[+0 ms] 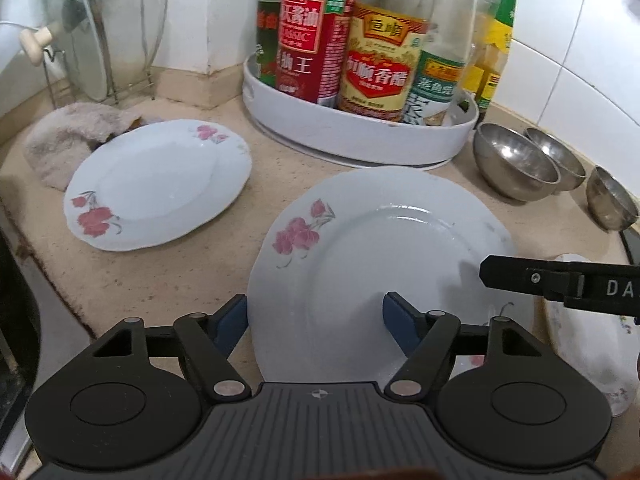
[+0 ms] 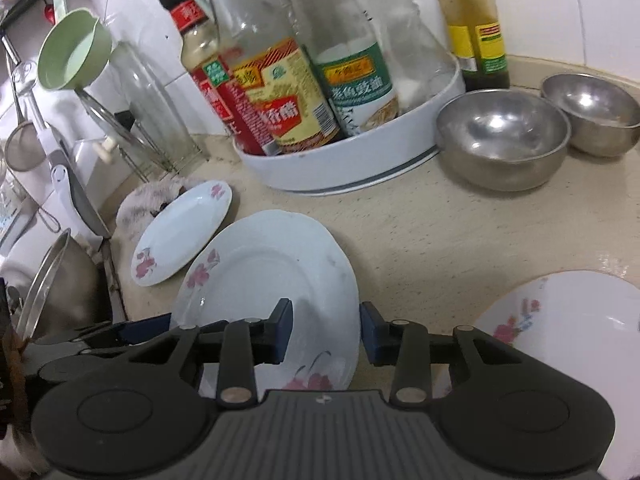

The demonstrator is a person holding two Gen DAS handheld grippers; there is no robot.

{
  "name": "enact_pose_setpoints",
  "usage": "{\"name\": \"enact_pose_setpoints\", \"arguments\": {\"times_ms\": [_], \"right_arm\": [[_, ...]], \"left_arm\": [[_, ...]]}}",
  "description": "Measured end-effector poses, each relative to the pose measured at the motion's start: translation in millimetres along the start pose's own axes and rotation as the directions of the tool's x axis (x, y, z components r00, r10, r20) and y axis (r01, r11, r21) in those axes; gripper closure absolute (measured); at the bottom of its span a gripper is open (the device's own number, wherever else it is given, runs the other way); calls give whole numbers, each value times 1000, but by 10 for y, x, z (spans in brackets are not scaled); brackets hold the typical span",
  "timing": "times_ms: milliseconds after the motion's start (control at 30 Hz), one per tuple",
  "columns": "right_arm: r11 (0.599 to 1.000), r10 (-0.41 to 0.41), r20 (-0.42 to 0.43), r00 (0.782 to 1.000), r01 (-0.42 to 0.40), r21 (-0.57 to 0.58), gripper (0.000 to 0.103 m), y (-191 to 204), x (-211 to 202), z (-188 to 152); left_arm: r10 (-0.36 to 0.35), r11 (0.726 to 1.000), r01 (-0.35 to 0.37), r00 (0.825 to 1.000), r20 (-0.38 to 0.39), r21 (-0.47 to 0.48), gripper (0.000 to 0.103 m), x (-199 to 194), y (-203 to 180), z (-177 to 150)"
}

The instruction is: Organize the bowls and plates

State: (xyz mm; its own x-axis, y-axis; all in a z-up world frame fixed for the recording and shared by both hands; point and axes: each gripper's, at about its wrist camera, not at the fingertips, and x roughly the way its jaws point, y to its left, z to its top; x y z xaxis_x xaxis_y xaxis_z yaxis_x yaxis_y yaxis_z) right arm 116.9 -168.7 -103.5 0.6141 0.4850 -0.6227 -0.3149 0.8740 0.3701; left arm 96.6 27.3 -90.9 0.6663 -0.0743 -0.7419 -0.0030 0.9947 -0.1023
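Observation:
A white plate with pink flowers (image 1: 380,256) lies on the beige counter, also in the right wrist view (image 2: 264,276). My left gripper (image 1: 316,320) is open with its fingers straddling the plate's near left rim. My right gripper (image 2: 326,332) is open with its fingers either side of the plate's right rim. A second flowered plate (image 1: 160,184) lies to the left, resting partly on a cloth. A third flowered plate (image 2: 568,344) lies at the right. Three steel bowls (image 1: 516,164) stand at the back right.
A white round tray (image 1: 360,136) full of sauce bottles stands at the back. A cloth (image 1: 68,136) and a lid rack (image 1: 100,40) are at the back left. A sink edge (image 2: 60,280) with utensils lies at the left.

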Motion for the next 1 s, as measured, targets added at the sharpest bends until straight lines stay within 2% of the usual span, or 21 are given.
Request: {"name": "enact_pose_setpoints", "arguments": {"times_ms": [233,400,433,467,500,533,600,633,700,733,767,867,933,1000], "right_arm": [[999,-28,33,999,26,37,67,-112,-275,0],[994,-67,66,996,61,89,67,-289,-548,-36],[992,-79,74,994,71,103,70,-337,-607,-47],[991,-79,85,993,69,116,75,-379,-663,-57],[991,-59,94,994,46,127,81,-415,-723,-61],[987,-55,70,996,44,152,85,-449,-746,-61],[983,-59,36,998,52,175,93,-512,-749,-124],[983,-100,49,994,91,160,93,-543,-789,-158],[972,-173,87,981,155,178,93,-694,-904,-212],[966,-183,87,979,163,202,93,-786,-939,-220],[959,-193,90,977,168,226,93,-861,-971,-231],[955,-173,105,979,141,259,93,-943,-1031,-270],[958,-145,108,984,112,263,92,-945,-1023,-273],[961,-94,88,992,67,267,91,-929,-956,-242]], "left_arm": [[-53,997,53,999,7,49,25,-24,-231,51],[-107,987,107,994,-6,120,26,28,-540,78],[-137,980,137,991,-7,147,56,34,-618,74],[-242,954,245,970,-38,172,84,40,-716,79],[-315,932,318,948,-46,174,79,2,-841,95],[-320,919,321,946,-42,228,71,-47,-1022,110],[-269,906,258,963,-15,337,62,-68,-1301,72],[-288,899,278,957,-22,337,60,-58,-1330,49],[-355,892,355,933,-54,278,59,-43,-1240,52],[-349,903,348,936,-42,253,58,-65,-1149,65],[-332,917,327,943,-17,229,51,-102,-1036,87],[-290,948,284,957,19,144,40,-187,-574,145],[-248,964,246,969,17,100,37,-213,-318,147],[-213,975,214,977,-18,53,36,-188,-116,86]]}}
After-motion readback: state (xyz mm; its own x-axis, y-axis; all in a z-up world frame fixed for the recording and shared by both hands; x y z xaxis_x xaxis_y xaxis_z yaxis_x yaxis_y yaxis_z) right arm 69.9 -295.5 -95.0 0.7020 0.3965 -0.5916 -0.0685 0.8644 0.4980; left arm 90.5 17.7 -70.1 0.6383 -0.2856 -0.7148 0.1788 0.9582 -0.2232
